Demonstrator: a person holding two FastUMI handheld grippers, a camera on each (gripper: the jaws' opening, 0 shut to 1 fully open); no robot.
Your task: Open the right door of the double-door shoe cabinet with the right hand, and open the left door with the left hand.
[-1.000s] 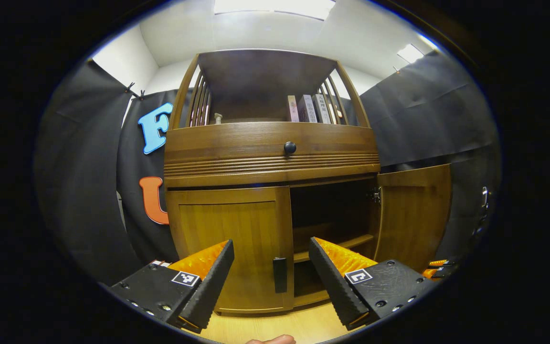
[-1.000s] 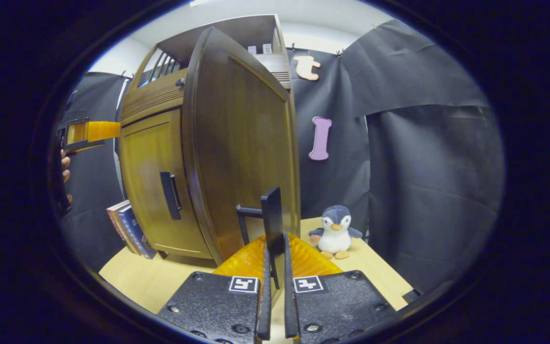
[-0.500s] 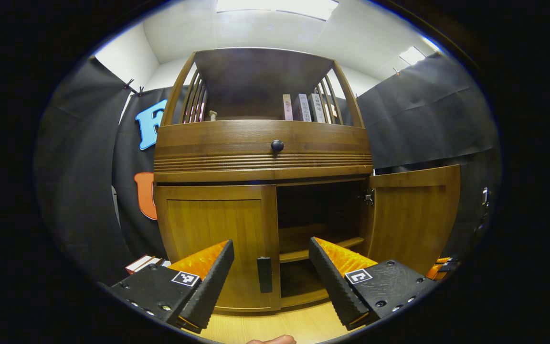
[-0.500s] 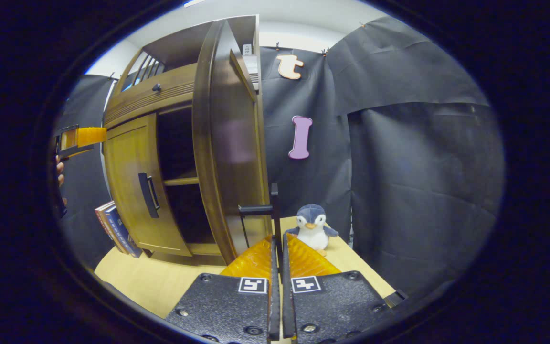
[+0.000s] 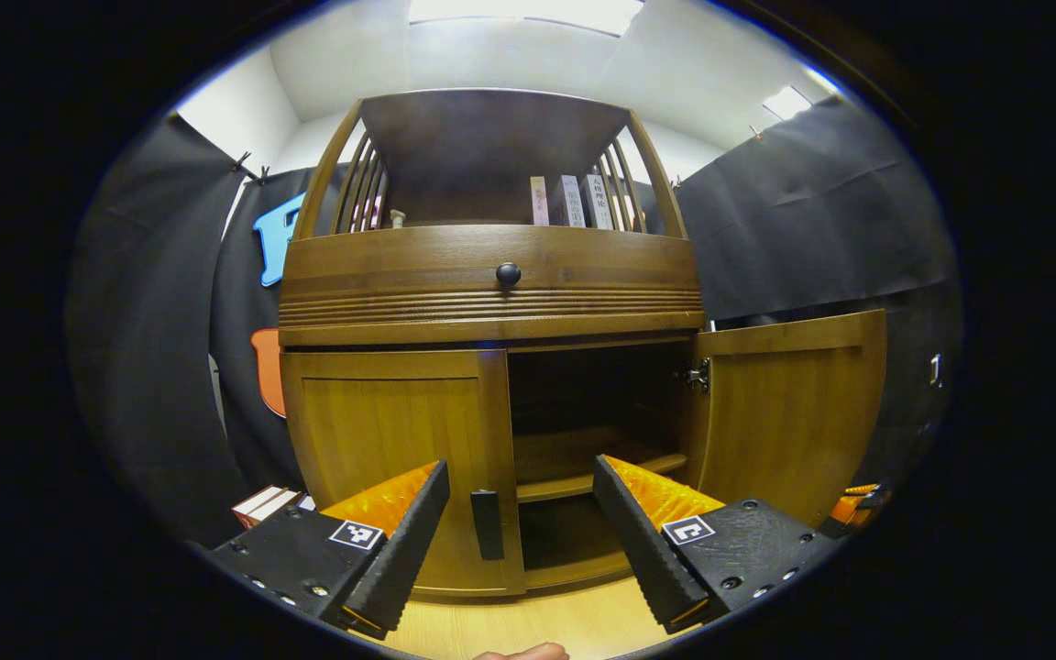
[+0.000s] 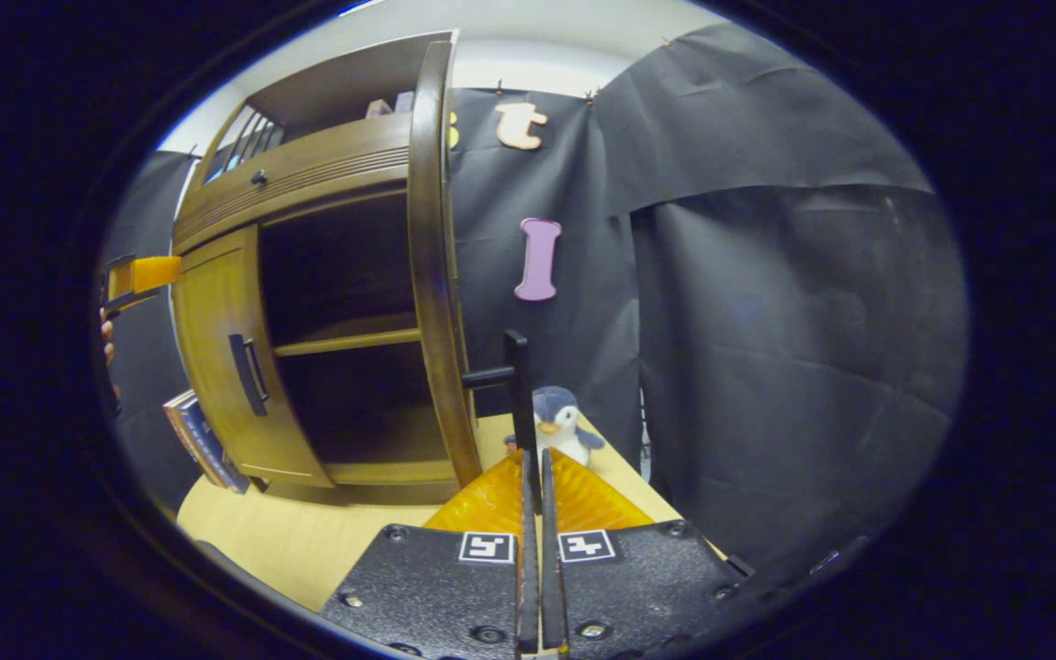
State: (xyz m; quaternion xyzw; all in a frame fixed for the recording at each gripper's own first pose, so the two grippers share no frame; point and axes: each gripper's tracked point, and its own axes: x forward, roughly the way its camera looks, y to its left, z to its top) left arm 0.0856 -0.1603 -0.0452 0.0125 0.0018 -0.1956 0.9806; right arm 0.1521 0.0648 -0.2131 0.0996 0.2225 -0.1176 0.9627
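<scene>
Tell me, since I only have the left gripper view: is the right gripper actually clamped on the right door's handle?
Observer: Yes. In the right gripper view the right gripper is shut on the right door's handle.
Operator: Is anything behind that door?
Observer: A plush penguin sits just past the door's edge.
Operator: Is my left gripper touching its handle?
Observer: No. Seen from that side, the left gripper hangs apart from the left door's handle.
</scene>
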